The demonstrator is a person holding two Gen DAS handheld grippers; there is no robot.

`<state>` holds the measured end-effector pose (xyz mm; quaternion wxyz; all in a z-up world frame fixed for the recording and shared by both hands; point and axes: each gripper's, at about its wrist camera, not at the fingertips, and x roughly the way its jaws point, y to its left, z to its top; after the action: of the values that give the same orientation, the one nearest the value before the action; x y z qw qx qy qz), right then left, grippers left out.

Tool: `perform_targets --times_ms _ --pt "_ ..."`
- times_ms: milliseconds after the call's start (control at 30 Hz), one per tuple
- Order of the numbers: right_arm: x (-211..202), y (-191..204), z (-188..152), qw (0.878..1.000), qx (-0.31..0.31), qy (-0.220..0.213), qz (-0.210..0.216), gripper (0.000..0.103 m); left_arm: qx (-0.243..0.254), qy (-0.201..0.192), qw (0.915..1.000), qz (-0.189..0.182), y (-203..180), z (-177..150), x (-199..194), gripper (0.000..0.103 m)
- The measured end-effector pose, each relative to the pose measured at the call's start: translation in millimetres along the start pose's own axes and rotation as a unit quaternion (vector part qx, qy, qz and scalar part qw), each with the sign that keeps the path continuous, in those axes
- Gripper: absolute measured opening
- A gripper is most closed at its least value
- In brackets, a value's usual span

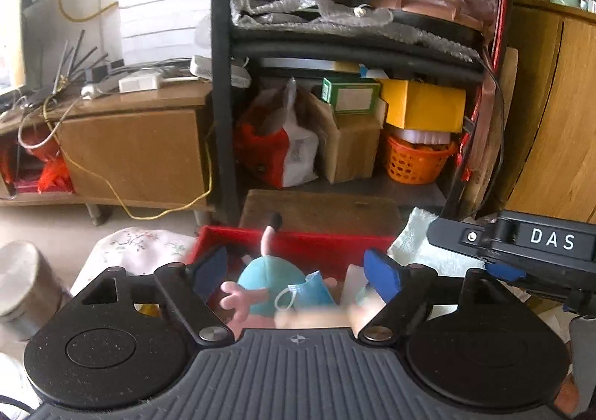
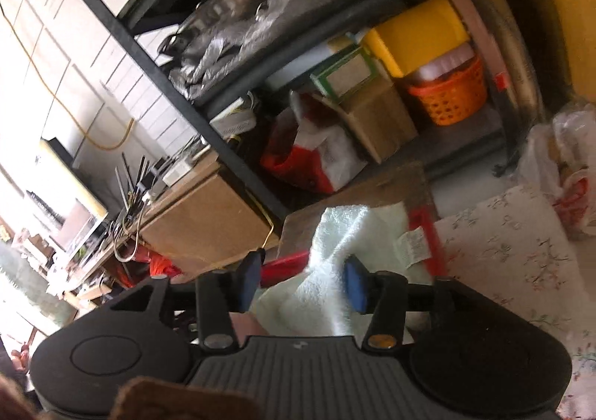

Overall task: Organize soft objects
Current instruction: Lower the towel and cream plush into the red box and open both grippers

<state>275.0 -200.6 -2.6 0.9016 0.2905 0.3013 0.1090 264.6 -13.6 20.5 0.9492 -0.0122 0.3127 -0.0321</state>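
In the left wrist view, my left gripper point(image 1: 298, 276) is open above a red box point(image 1: 298, 239). Inside the box lies a teal and pink plush toy point(image 1: 266, 280) with a blue face mask point(image 1: 309, 291) on it. The right gripper's body point(image 1: 521, 245) shows at the right edge. In the right wrist view, my right gripper point(image 2: 301, 280) is open, its blue pads on either side of a white towel point(image 2: 350, 234) that drapes over the red box point(image 2: 428, 234). The pads do not press the towel.
A floral cloth point(image 2: 521, 252) covers the surface under the box. A black shelf rack point(image 1: 223, 85) behind holds an orange basket point(image 1: 417, 159), cardboard boxes and bags. A metal can point(image 1: 22, 282) stands at left. A wooden cabinet point(image 1: 130, 152) sits left of the rack.
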Motion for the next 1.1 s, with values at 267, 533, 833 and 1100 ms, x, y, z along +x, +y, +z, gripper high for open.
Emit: perform_targets --times_ms 267,533,833,1100 --pt "-2.9 7.1 -9.8 1.0 -0.015 0.022 -0.012 0.021 -0.023 0.015 0.9996 0.004 14.9 -4.6 -16.2 0.08" --pt "-29.0 10.7 -6.8 1.0 -0.02 0.006 -0.019 0.021 -0.019 0.016 0.9997 -0.008 17.1 -11.8 -37.6 0.08" --pt "-27.3 -2.0 -15.0 0.998 -0.026 0.039 -0.046 0.023 -0.004 0.025 0.9994 -0.025 15.2 -15.9 -40.6 0.08" --pt "-12.4 -11.2 -17.4 0.997 -0.01 0.06 -0.049 0.024 -0.027 0.038 0.9987 -0.021 49.5 -23.6 -55.8 0.08"
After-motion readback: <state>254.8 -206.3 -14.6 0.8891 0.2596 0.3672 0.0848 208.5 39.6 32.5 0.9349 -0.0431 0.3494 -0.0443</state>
